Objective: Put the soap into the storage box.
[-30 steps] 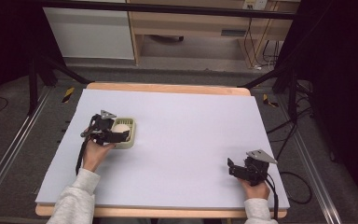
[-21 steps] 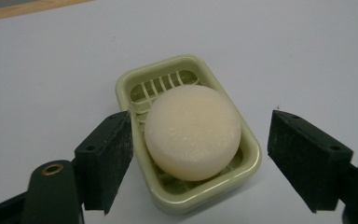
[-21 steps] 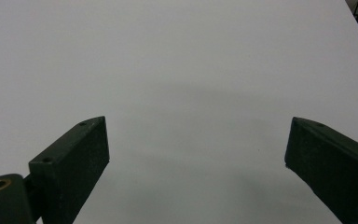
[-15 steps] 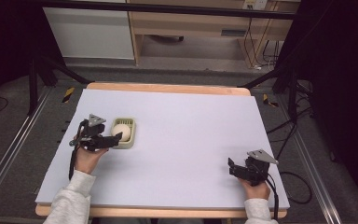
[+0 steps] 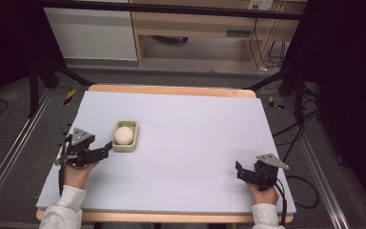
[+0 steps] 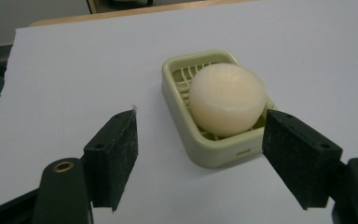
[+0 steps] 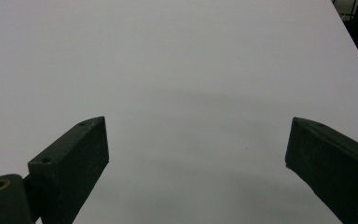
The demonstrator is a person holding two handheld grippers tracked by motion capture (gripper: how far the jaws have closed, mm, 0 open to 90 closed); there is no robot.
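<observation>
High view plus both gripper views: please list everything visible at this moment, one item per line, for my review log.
Soap bar: one, pale cream, rounded, lying in the soap dish.
Soap dish: one, pale green, slatted, on the table's left half, just ahead of the left gripper.
Table: one, white top with a wooden edge, centre of the high view.
Cabinet: one, white, on the floor beyond the table, left.
Wooden furniture: one, light brown, beyond the table.
Left gripper: one, black, jaws open, empty, near the dish.
Right gripper: one, black, jaws open, empty, near the table's front right.
Hands: two, in pale sleeves, holding the grippers.
</observation>
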